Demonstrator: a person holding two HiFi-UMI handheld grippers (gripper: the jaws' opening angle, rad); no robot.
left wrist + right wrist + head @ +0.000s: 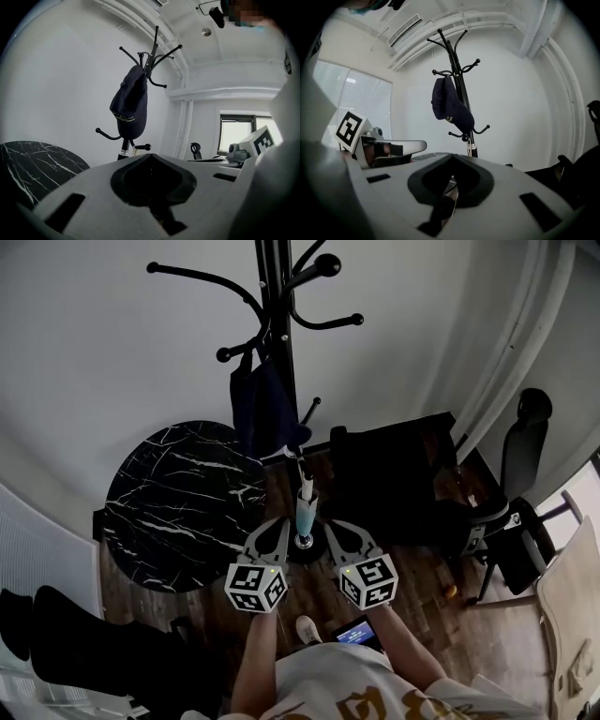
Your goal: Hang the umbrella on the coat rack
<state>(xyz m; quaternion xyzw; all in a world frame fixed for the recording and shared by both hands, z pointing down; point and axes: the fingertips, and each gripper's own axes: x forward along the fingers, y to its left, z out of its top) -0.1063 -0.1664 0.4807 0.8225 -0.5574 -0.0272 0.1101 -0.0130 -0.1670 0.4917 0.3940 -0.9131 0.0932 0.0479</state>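
Pale blue and folded, the umbrella (306, 507) is standing upright at the foot of the coat rack (278, 324), below a dark cap (262, 409) (that one is hanging from a hook). You are holding your left gripper (277, 529) and right gripper (336, 531) low on either side of the umbrella. Each is keeping its jaws pressed together on nothing and pointing towards the rack.

A round black marble table (178, 507) sits left on the wood floor (427, 582), a black armchair (394, 474) to the right
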